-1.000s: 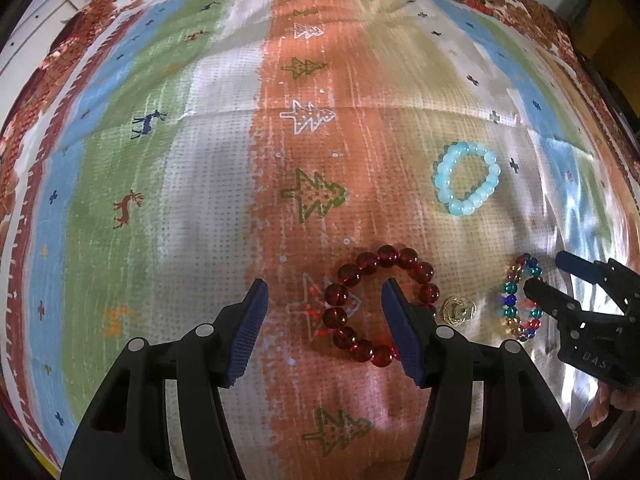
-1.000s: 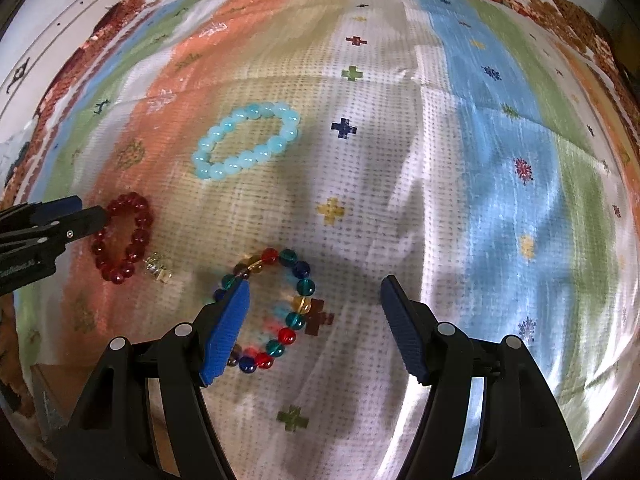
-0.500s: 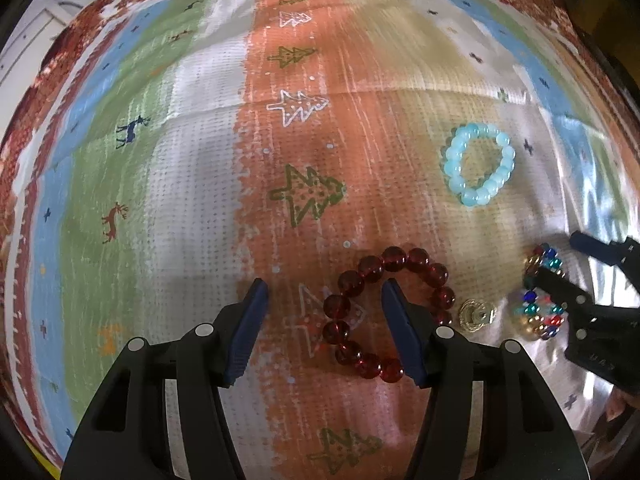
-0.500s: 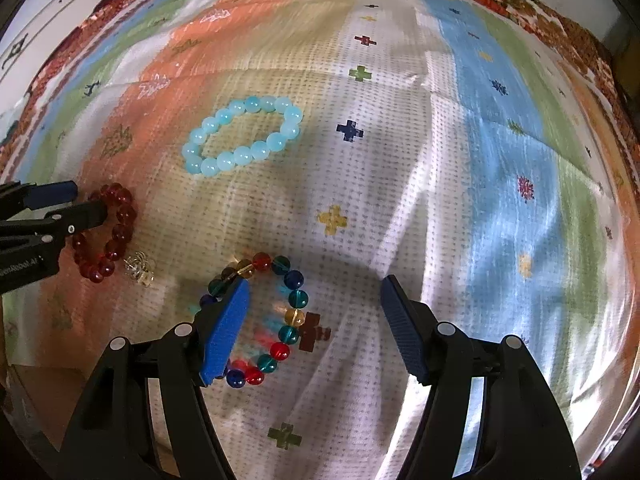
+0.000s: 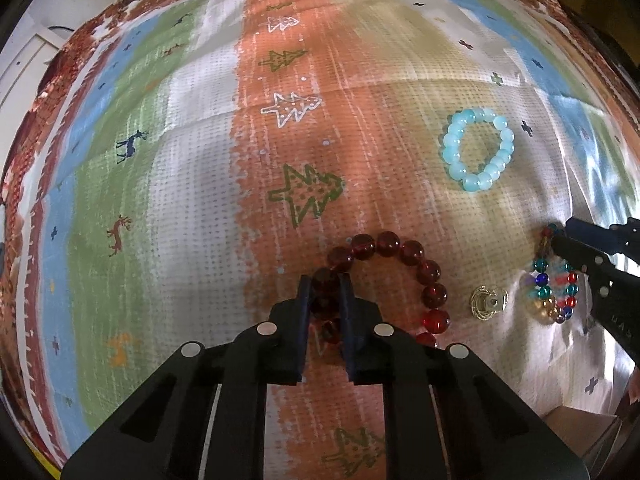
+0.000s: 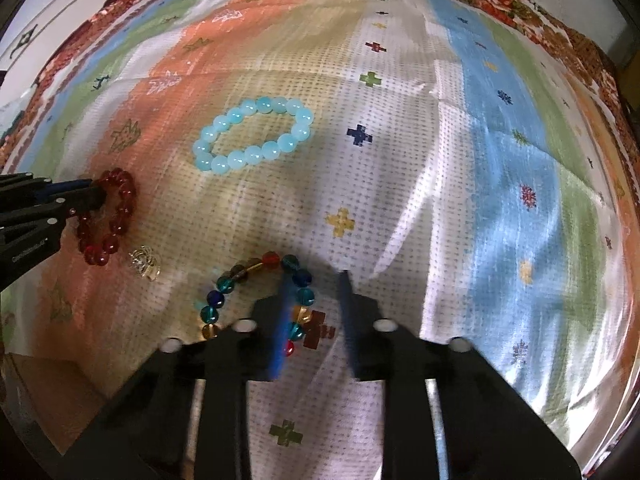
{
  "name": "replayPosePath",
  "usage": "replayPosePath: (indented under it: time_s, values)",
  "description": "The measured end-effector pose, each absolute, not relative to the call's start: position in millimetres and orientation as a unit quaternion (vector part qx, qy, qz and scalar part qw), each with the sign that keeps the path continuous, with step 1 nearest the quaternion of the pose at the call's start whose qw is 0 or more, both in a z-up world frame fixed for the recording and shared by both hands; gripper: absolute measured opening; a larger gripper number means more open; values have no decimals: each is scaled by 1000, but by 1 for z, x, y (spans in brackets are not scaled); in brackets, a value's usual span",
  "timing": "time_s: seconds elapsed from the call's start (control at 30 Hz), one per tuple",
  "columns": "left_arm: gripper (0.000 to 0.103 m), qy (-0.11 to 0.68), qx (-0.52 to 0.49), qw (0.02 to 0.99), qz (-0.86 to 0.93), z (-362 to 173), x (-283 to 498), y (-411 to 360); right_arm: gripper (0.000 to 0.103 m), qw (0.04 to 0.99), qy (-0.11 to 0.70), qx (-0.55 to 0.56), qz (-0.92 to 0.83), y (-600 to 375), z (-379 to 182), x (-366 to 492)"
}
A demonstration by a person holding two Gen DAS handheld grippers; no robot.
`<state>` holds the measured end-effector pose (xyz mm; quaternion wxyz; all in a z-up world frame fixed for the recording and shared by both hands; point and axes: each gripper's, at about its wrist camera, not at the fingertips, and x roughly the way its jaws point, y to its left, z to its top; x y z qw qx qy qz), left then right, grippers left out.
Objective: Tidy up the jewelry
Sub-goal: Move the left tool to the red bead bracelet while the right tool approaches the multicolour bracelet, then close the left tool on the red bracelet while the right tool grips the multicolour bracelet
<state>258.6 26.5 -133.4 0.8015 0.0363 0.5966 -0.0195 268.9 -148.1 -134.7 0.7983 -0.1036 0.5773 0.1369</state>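
My left gripper is shut on the left side of the dark red bead bracelet, which lies on the striped cloth; it also shows in the right wrist view. My right gripper is partly closed and blurred, its jaws straddling the right side of the multicoloured bead bracelet, with a gap still showing between them. That bracelet shows in the left wrist view too. A light blue bead bracelet lies farther back. A small gold ring lies between the red and multicoloured bracelets.
The patterned cloth covers the whole table. A brown box corner shows at the near right edge. White furniture stands beyond the cloth at the far left.
My left gripper has closed on the red bracelet's left side. My right gripper has moved forward over the multicoloured bracelet and its jaws have narrowed a lot.
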Motion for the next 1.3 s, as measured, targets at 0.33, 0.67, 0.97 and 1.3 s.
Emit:
replayPosePath:
  time_s: [0.33,0.67,0.97,1.3]
  values:
    - [13,579,27,815,-17,-112,251,26,10,809,563,-89,146,-150,-120,258]
    - [13,555,-8,832,-18,-88,237,32,10,821,541,-87,161,-147,-95,236]
    - [13,526,-40,850,-5,-70,223,35,10,830,529,-75,160,-151,-82,225]
    - [13,522,-57,851,-11,-63,214,38,10,844,505,-63,169,-154,-60,212]
